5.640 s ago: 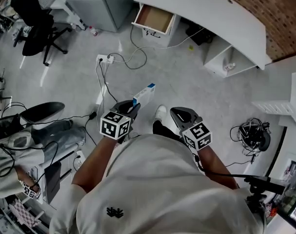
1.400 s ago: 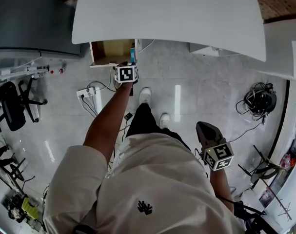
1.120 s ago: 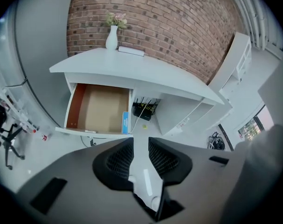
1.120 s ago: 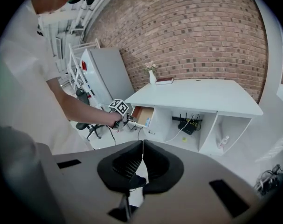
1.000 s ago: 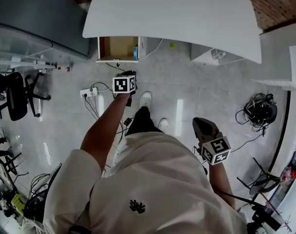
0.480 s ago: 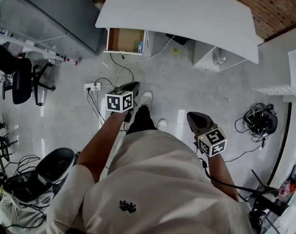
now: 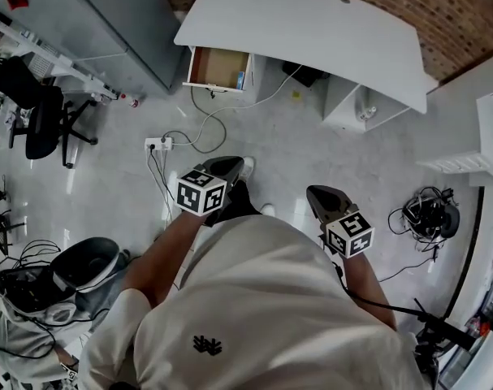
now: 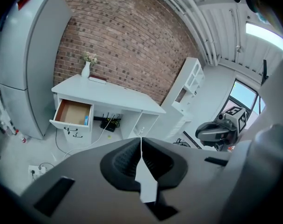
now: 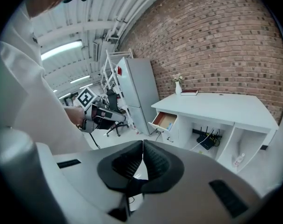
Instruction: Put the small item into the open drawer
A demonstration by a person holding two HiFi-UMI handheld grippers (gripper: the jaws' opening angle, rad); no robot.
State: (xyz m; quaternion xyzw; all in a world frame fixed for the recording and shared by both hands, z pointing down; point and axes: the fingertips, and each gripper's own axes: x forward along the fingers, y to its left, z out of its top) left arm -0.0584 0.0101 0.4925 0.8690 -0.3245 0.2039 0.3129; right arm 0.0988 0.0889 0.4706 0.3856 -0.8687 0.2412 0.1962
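A small blue box [image 7: 240, 80] lies against the right wall of the open drawer [image 7: 218, 67] under the white desk [image 7: 311, 31]. The same blue box [image 8: 86, 120] shows in the drawer [image 8: 72, 114] in the left gripper view, and the drawer [image 9: 165, 120] also appears in the right gripper view. My left gripper [image 7: 228, 166] is shut and empty, held near my body, well back from the drawer. My right gripper [image 7: 317, 195] is shut too, with nothing between its jaws. In the left gripper view the left gripper [image 8: 141, 141] has its jaws pressed together; the right gripper [image 9: 142, 146] looks the same.
A power strip [image 7: 158, 144] and cables [image 7: 201, 128] lie on the floor between me and the desk. A grey cabinet [image 7: 108, 23] stands left of the drawer. Office chairs [image 7: 35, 112] stand at left, a cable bundle [image 7: 429, 214] at right. A person's shoe [image 7: 246, 167] shows ahead.
My left gripper let go of the blue box in the drawer, pulled back toward my body and shut. I have stepped away from the desk. The right gripper stayed at my side.
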